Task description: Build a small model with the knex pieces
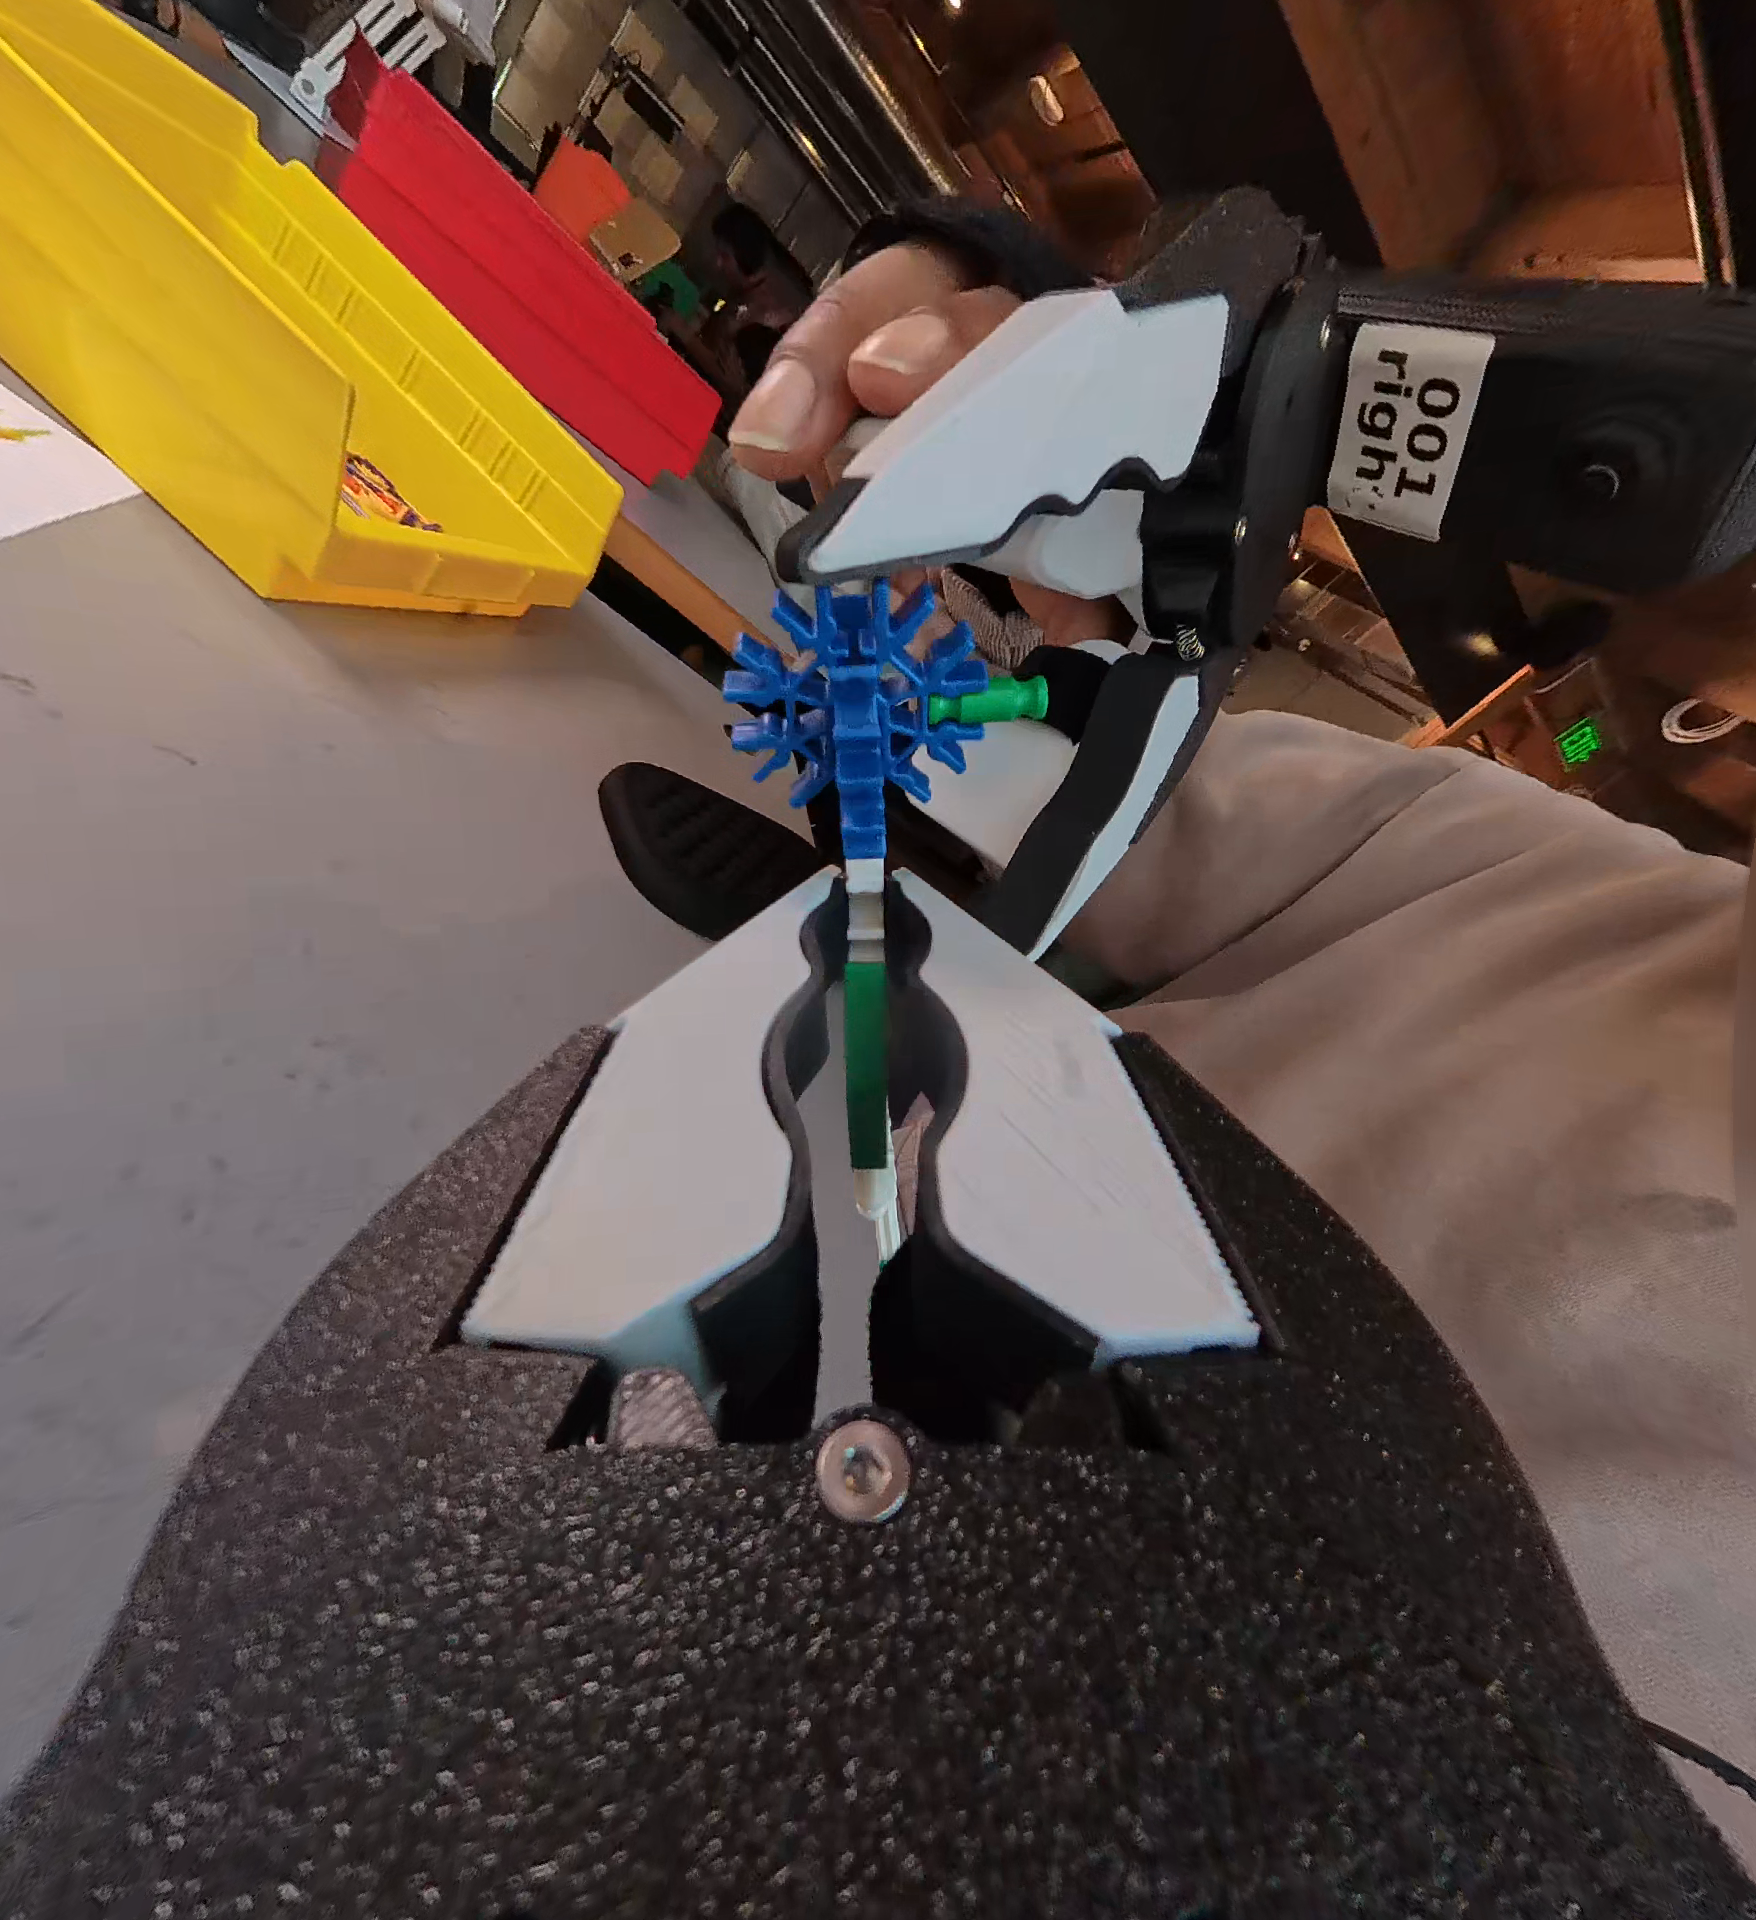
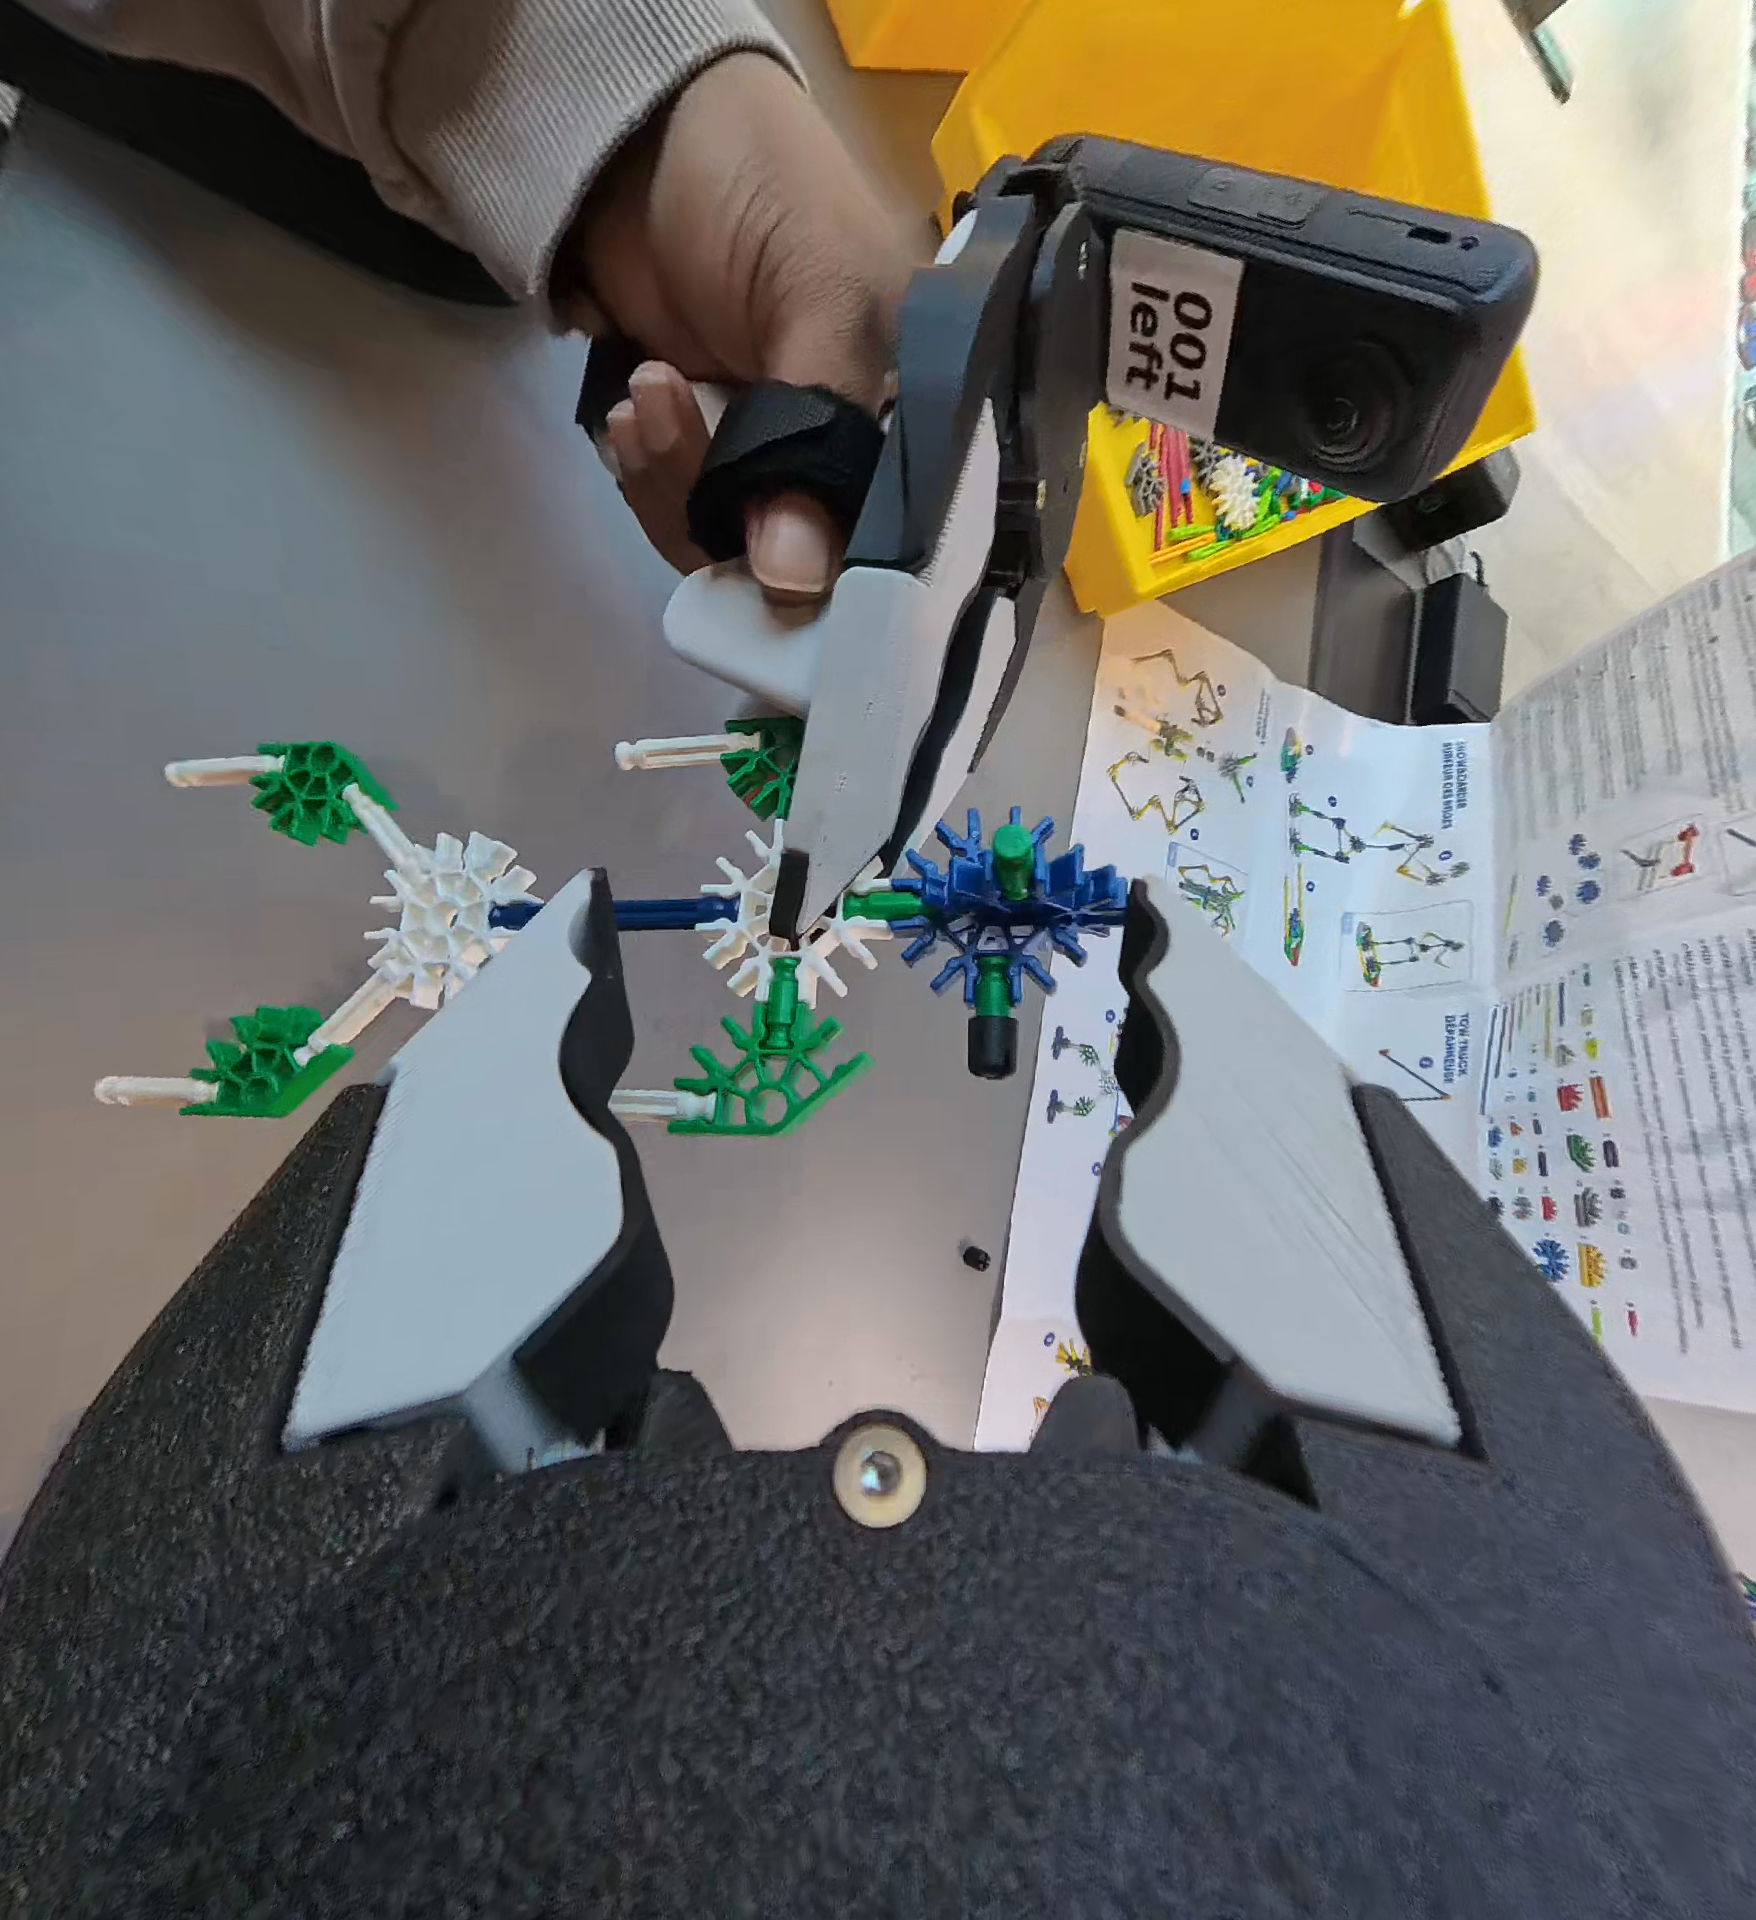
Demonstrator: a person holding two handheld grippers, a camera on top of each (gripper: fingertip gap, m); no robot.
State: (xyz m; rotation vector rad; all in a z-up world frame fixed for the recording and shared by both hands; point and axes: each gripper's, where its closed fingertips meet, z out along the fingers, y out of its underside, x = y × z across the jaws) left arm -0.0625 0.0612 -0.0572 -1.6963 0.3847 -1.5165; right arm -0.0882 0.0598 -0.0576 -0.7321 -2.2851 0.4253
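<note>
Left wrist view: left gripper [image 1: 861, 883] clamped on the toy model [image 2: 780, 914] at its white connector [image 2: 786, 925]. Right gripper [image 2: 863, 894] spread wide, straddling the blue connector [image 2: 1009, 914], above the tabletop [image 2: 230, 520] beside the instruction sheet [image 2: 1373, 883].

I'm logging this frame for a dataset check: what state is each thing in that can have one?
left gripper: shut on the toy model, at its white hub.
right gripper: open, fingers either side of the model, not touching.
toy model: assembled, held above the table.
yellow bin: open, holding loose pieces.
red bin: contents hidden.
instruction sheet: unfolded, flat on the table.
</note>
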